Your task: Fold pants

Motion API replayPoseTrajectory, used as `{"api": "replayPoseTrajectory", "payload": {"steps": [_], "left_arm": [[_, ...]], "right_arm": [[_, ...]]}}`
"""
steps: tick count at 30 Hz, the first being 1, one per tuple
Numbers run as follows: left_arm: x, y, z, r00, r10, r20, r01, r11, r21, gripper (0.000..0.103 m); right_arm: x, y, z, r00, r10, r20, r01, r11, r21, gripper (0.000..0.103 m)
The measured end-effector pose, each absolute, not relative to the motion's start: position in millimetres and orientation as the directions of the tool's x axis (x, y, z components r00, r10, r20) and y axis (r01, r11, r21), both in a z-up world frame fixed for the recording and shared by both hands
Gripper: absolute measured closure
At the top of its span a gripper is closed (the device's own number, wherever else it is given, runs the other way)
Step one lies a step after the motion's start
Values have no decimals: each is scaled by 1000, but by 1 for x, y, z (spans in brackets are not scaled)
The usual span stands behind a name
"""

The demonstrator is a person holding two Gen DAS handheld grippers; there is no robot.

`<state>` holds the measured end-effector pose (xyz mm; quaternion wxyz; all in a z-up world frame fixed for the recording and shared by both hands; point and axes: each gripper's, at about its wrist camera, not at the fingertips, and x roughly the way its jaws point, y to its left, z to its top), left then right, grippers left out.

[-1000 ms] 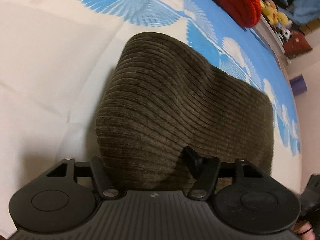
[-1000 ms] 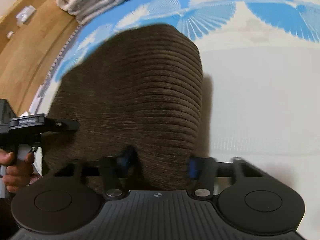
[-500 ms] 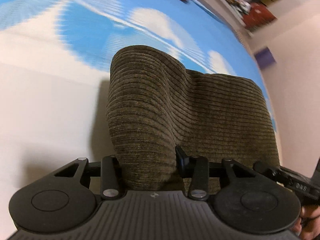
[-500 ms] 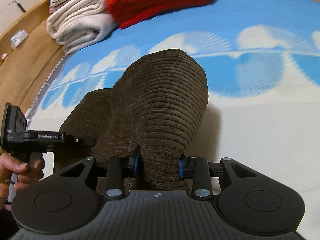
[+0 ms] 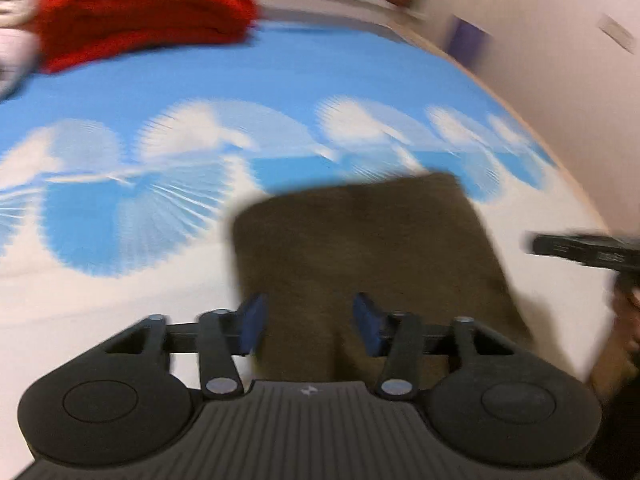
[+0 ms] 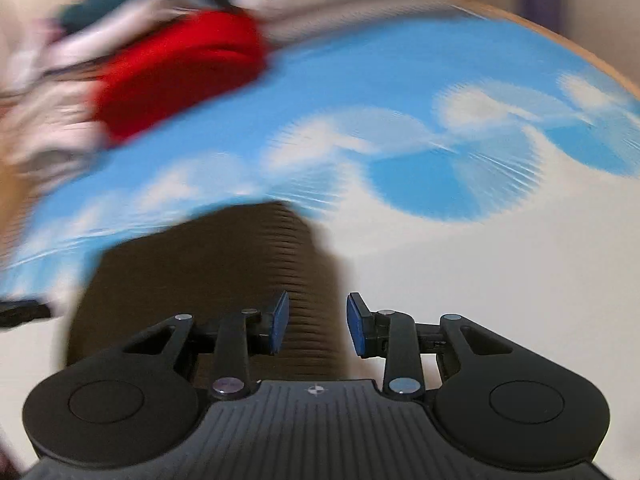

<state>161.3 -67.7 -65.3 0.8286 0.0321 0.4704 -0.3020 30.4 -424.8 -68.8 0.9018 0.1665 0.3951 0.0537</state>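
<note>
The brown corduroy pants [image 5: 360, 248] lie folded into a flat rectangle on the blue and white bed cover. My left gripper [image 5: 308, 326] is open over the near edge of the fold and holds nothing. In the right wrist view the pants [image 6: 208, 272] lie low and left. My right gripper [image 6: 318, 322] is open at the fold's near right corner and holds nothing. The right gripper also shows at the right edge of the left wrist view [image 5: 584, 250]. Both views are blurred by motion.
A folded red blanket [image 5: 140, 12] and pale folded linens [image 6: 36, 128] sit at the far end of the bed. The bed's wooden edge [image 5: 532, 128] and a wall run along the right. A purple object [image 5: 466, 42] stands by the wall.
Both grippers have opened and let go of the pants, which now lie flat. Both grippers have pulled back and tilted up, so more of the bed shows.
</note>
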Motion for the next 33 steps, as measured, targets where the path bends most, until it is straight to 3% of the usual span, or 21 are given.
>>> {"api": "replayPoseTrajectory", "payload": {"steps": [3,6,8,13,17,20,24,26,29,33], "left_arm": [[140,-92,-101,234,-422,-876,672,721,-168,65],[123,-107,-133,219,-287,-932,721,691,-43,63],[131,-107,-122,197,-271,-942,694,718,-61,63],[167,-84,-68,344,-326,-881,533,840,-103,61],[182,-65,-68,473,-436,-765,396,881,-258,63],[193,-79,-80,488,-379,-786,385,902,-196,71],[202,-96,-83,528,-388,-756,441,886,-146,71],[212,-96,-98,525,-331,-784,412,905,-107,76],[229,-94,-135,456,-254,-853,395,916,-61,76],[231,-101,-145,478,-245,-844,427,904,-20,75]], "right_arm": [[33,-389,-84,543,422,-726,-180,903,390,68],[38,-360,-127,319,305,-897,-265,938,224,68],[37,-352,-130,300,280,-912,-321,930,180,69],[44,-371,-93,478,303,-825,-235,949,212,65],[67,-394,-73,667,209,-715,-18,964,266,59],[77,-405,-76,718,153,-679,50,962,269,59],[109,-393,-101,697,86,-712,73,979,190,60],[129,-389,-113,656,41,-754,98,985,139,60],[152,-399,-136,614,-13,-789,162,981,110,59],[169,-401,-158,575,-14,-818,189,975,116,59]]}}
